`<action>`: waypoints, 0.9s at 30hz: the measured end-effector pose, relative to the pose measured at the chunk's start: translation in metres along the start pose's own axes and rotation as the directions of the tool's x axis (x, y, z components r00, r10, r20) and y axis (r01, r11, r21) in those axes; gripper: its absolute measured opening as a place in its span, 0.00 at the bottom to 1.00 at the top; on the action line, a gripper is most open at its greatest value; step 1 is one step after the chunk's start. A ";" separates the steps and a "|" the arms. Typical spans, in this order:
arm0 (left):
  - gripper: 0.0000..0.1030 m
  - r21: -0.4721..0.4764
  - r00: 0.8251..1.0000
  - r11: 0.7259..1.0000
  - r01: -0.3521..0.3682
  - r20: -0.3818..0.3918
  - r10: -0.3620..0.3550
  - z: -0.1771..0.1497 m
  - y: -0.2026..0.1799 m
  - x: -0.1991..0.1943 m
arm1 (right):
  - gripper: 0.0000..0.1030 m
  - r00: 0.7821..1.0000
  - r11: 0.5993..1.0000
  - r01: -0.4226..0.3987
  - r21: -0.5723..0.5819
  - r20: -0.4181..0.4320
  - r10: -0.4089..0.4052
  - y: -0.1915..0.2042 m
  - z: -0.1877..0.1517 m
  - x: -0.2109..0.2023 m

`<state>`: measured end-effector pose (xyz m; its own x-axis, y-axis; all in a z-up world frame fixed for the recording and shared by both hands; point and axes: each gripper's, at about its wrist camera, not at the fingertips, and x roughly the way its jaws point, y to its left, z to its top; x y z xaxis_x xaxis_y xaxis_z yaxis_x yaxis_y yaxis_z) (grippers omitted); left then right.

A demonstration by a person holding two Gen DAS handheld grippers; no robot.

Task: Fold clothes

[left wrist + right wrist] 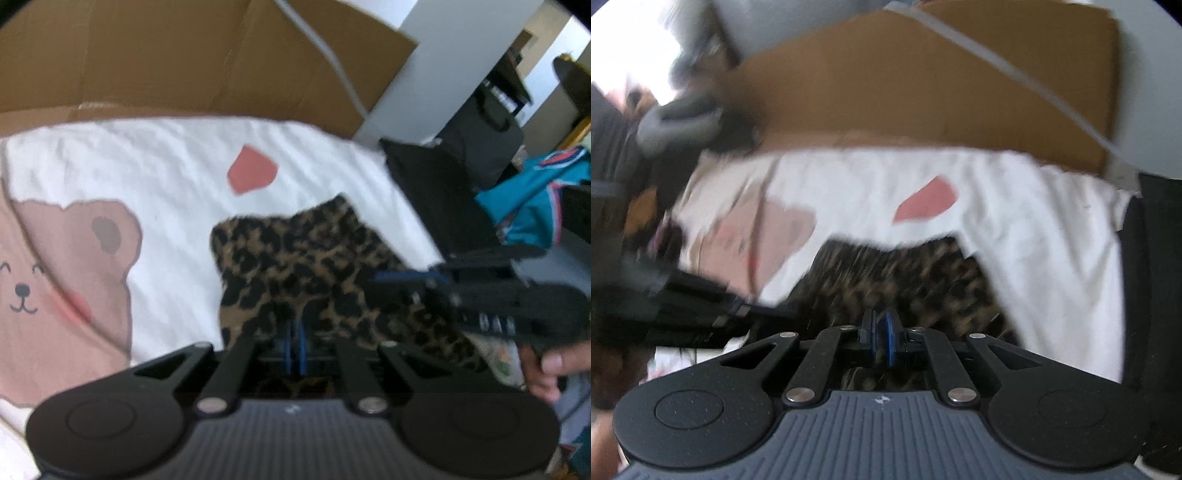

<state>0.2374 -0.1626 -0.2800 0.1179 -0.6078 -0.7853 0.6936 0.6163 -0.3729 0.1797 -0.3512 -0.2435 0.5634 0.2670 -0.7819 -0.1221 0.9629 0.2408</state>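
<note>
Leopard-print fabric (295,266), tan with black blotches, sits bunched between the blue pads of the left gripper (295,343); its jaws are pressed together with a fold of the cloth pinched in them. In the left wrist view the garment spreads from the jaws toward 12 and 2 o'clock, rumpled, one pointed corner lifted at its far edge.

Right gripper (881,341): blue pads nearly touching, only a thin gap; the picture is smeared, so I cannot tell whether cloth is caught between them. The leopard cloth lies directly beyond these jaws, reaching toward 12 and 1 o'clock.

The garment rests on a white bedsheet (166,166) printed with a pink bear (70,280) at 9 o'clock and a red patch (251,173) at 12 o'clock of the garment.

In the left wrist view the right gripper comes in from 3 o'clock, lying low over the cloth's right edge, and a hand (546,373) wraps its handle at about 4 o'clock, fingers curled. Both grippers tilt steeply down at the bed.

Brown cardboard (184,55) stands behind the bed at 12 o'clock. A teal garment (532,206) is heaped at 2 o'clock, off the bed's edge, beside dark furniture.
</note>
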 end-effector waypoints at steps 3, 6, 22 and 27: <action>0.02 -0.005 0.998 0.999 -0.041 -0.040 0.040 -0.005 0.008 0.012 | 0.08 0.999 1.000 0.008 -0.014 -0.050 -0.008 0.004 -0.014 0.013; 0.02 -0.025 0.997 0.999 -0.047 -0.056 0.045 -0.005 0.013 0.013 | 0.11 0.997 1.000 0.025 -0.009 -0.078 -0.026 -0.003 -0.025 0.017; 0.03 -0.042 0.987 0.999 0.029 -0.155 -0.035 -0.040 0.001 -0.018 | 0.12 0.989 0.993 0.103 0.055 -0.112 -0.096 -0.045 -0.057 -0.014; 0.03 -0.049 0.982 0.998 0.033 -0.185 -0.042 -0.055 -0.003 -0.022 | 0.12 0.984 0.987 0.135 0.084 -0.125 -0.124 -0.052 -0.059 -0.026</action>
<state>0.1931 -0.1234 -0.2890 -0.0446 -0.5301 -0.8467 0.6617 0.6193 -0.4226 0.1228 -0.4053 -0.2698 0.4674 0.1486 -0.8715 0.0244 0.9832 0.1808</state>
